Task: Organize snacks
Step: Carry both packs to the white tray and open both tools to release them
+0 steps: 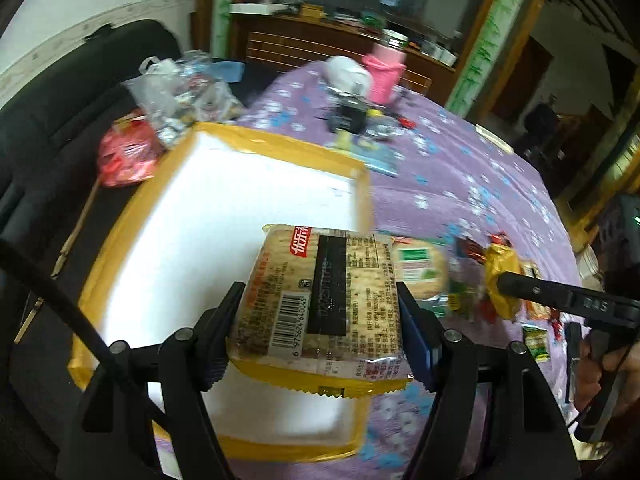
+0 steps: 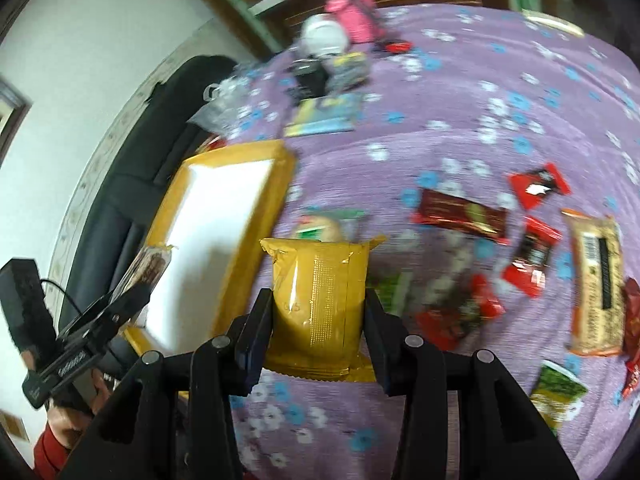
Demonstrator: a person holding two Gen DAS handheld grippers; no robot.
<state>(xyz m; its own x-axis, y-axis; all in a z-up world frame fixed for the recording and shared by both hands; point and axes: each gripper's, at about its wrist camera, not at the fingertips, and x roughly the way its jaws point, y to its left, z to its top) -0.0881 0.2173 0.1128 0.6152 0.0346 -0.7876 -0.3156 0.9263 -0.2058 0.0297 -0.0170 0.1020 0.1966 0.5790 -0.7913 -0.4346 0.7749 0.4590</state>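
While left tool (image 1: 320, 312) clamps flat cracker pack (image 1: 320, 292) | right tool (image 2: 320, 320) clamps glossy yellow pouch (image 2: 320, 304)

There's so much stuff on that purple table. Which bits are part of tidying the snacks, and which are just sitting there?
Part of the job:
- cracker pack in the left gripper
- yellow packet in the right gripper
- white box with yellow rim
- loose red snack packets on the cloth

Just lying about:
- pink container
- white cap
- plastic bag

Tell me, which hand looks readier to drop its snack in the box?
Left, probably: its cracker pack already hangs over the box, while the right gripper's yellow packet is beside the box, over the cloth.
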